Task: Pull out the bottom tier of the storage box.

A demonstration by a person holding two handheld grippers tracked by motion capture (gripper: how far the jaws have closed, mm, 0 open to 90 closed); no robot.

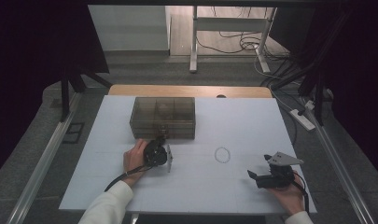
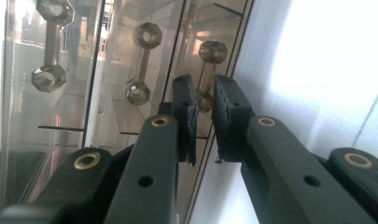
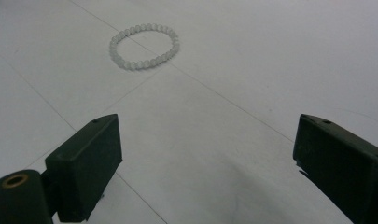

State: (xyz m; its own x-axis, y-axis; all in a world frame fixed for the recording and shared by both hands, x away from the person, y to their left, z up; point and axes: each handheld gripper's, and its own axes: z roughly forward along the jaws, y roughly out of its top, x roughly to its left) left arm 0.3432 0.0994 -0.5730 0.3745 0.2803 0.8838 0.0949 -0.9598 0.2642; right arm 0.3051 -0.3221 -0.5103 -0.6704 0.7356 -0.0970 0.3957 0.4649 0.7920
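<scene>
A smoky see-through drawer box [image 1: 163, 117] stands at the back left of the white table [image 1: 233, 121]. My left gripper [image 1: 159, 139] is turned on its side against the box front. In the left gripper view its jaws [image 2: 205, 88] stand close together around the near end of a clear dumbbell-shaped handle [image 2: 209, 63], the one nearest the table top, and they pinch it. A white bead bracelet [image 1: 222, 154] [image 3: 144, 45] lies flat in the middle of the table. My right gripper [image 1: 257, 176] [image 3: 205, 140] rests at the front right, open wide, pointing toward the bracelet with nothing between its pads.
Two more handles [image 2: 142, 63] show through the box front beside the pinched one. A wooden strip [image 1: 186, 90] runs behind the white surface. Beyond it are a desk frame [image 1: 194, 42], loose cables on the floor and a power strip [image 1: 302, 119] at the right.
</scene>
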